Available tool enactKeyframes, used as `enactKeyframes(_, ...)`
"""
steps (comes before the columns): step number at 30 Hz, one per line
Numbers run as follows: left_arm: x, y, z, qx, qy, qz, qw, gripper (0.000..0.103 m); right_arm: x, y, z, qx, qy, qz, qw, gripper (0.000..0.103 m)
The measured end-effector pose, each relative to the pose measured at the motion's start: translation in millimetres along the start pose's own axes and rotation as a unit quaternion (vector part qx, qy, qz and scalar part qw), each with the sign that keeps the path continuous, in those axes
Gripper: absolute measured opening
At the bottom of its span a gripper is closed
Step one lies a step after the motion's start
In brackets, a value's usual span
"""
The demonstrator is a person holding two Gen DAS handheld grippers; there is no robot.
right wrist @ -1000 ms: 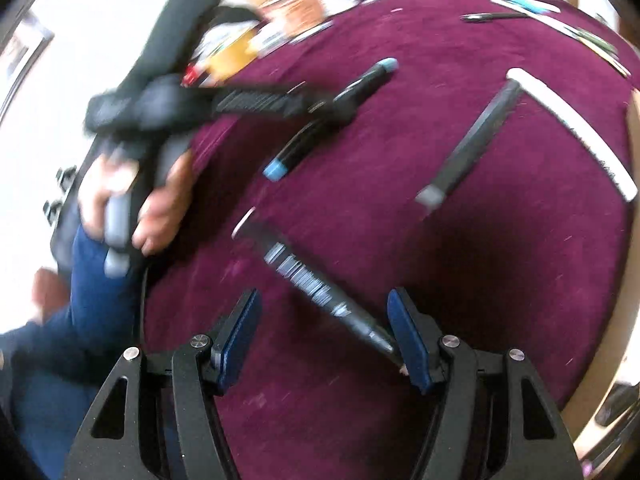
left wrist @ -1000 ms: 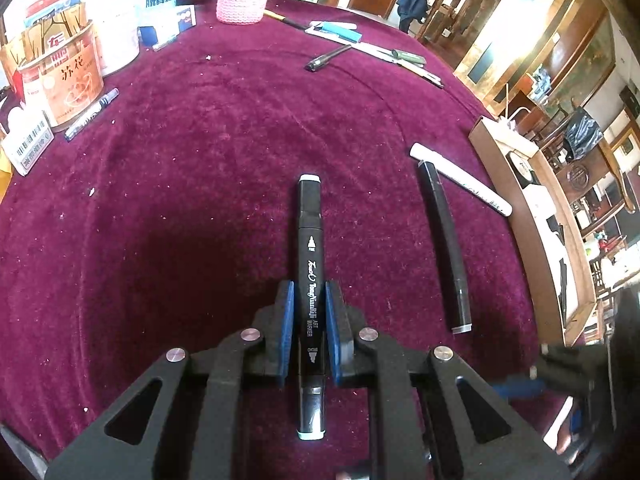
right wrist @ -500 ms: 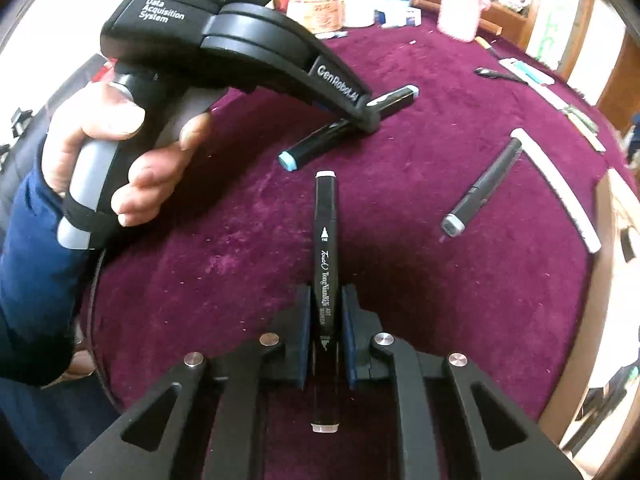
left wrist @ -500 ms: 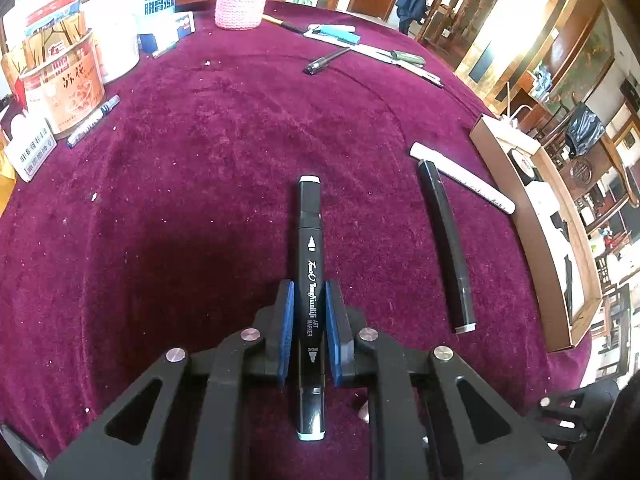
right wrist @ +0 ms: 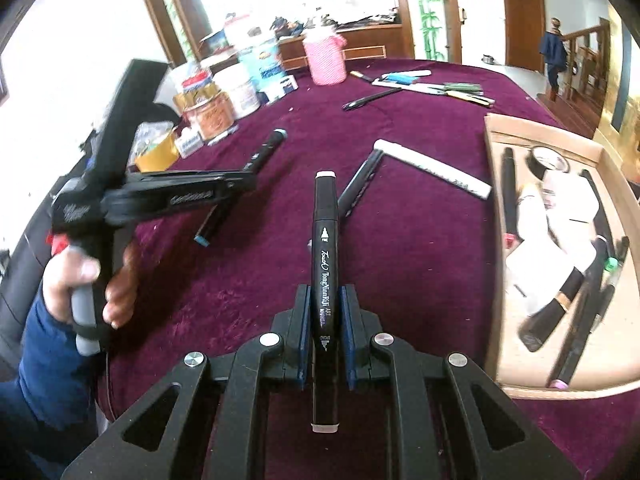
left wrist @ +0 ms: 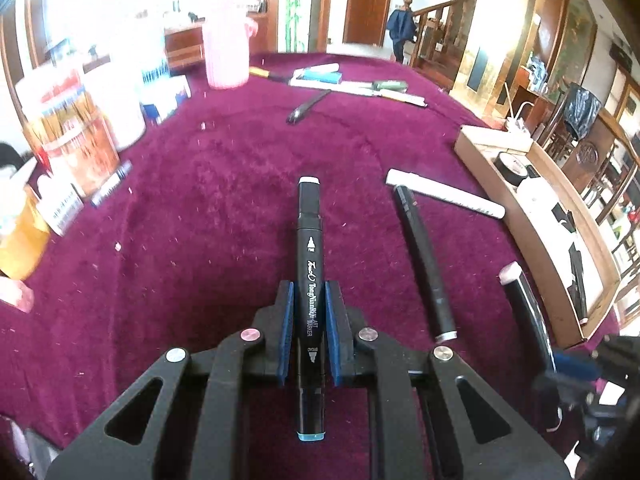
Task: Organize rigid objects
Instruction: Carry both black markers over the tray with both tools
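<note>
The black double-ended art marker with a blue end cap [left wrist: 308,276] sits clamped lengthwise between the blue pads of the left gripper [left wrist: 308,300], raised above the burgundy velvet tablecloth [left wrist: 192,208]. A matching black marker with a pale cap [right wrist: 325,276] is pinched the same way by the right gripper [right wrist: 325,304]. Both look light, stiff and smooth-sided, so a grip on the flat barrel near mid-length seems soundest; they could slide endwise. A loose black marker [left wrist: 424,264] and a white pen [left wrist: 444,194] lie just beside the shallow wooden tray [right wrist: 493,216].
</note>
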State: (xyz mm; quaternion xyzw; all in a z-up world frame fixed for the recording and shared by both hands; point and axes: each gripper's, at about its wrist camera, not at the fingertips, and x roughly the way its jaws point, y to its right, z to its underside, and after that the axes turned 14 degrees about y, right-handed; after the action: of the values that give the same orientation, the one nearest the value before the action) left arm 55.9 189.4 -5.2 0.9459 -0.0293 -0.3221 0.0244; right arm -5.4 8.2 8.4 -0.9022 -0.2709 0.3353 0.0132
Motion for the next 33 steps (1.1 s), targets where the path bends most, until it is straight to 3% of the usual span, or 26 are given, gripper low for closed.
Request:
enactKeyframes(11, -46, 65, -7, 0.038, 0.080, -0.032, 0.9955, 0.013, -28, 29, -7, 0.037, 0.042, 0.007, 0.998, 0.013)
enactKeyframes(33, -47, 155, -4, 0.114, 0.111, -0.046, 0.9861, 0.013, -72, 84, -10, 0.092, 0.091, 0.023, 0.991, 0.013)
